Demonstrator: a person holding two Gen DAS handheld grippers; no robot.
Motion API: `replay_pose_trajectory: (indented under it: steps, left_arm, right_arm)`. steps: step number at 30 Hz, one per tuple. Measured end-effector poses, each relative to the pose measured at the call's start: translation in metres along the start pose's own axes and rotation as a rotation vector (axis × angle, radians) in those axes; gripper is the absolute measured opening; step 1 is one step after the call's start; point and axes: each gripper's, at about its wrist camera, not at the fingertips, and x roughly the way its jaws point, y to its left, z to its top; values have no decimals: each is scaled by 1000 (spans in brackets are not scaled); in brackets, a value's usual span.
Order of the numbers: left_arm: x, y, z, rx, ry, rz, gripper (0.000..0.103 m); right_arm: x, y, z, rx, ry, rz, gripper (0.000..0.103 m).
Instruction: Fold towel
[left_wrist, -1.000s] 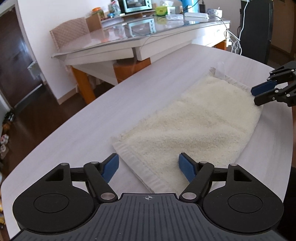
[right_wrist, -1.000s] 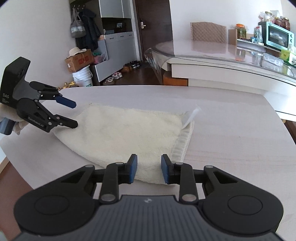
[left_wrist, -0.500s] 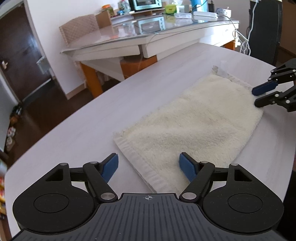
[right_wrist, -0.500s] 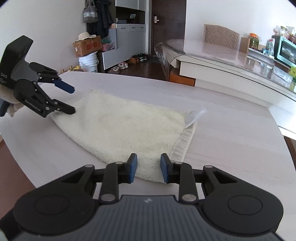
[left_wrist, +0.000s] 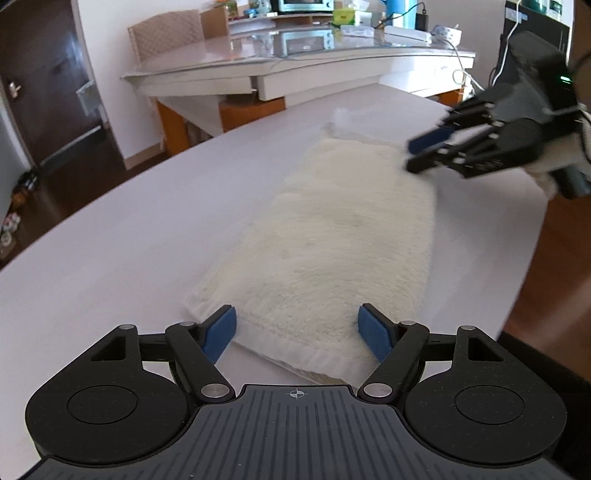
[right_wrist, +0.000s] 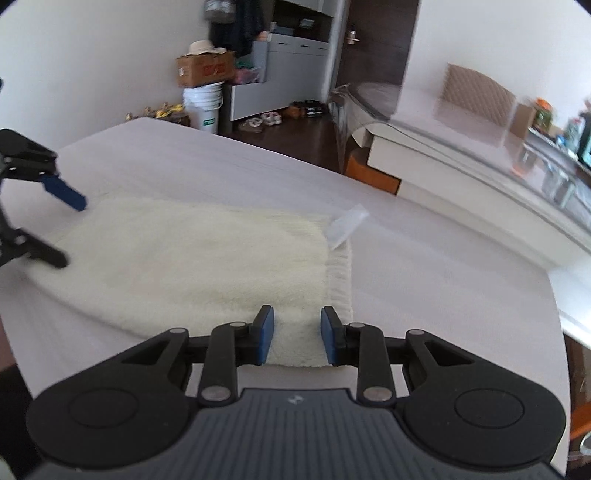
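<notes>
I've swung my left gripper square to the towel's short end, and my right gripper has advanced, its jaws slightly wider, over the opposite end.

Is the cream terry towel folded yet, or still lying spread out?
Lying flat on the pale table: the cream terry towel forms one long strip, no end lifted. Whether it is already doubled lengthwise, cannot tell.
</notes>
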Motion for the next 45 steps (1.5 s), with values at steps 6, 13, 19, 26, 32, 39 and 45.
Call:
replay_pose_trajectory:
  steps: [6,13,19,26,32,39,45]
  left_arm:
    - [-13,-1,-2,-27,-33,-7,79]
    - [-15,33,10,-17,-61,88,82]
    - [2,51,8,-10,-23,122,82]
    - [7,55,6,-6,-20,124,82]
    - [5,45,3,-6,-14,124,81]
    - [-3,15,-6,-14,-12,46,81]
    - [-3,-15,-8,-7,-16,-29,81]
  right_arm:
    - [-13,0,2,6,-65,-30,35]
    - [-49,29,-12,106,-128,-20,35]
    - [-51,36,-33,212,-102,-38,35]
    - [-41,31,-28,264,-96,-68,35]
    - [-23,32,-20,194,-57,-114,35]
    - [-6,16,-7,75,-42,-108,36]
    - [6,13,4,3,-50,-101,37]
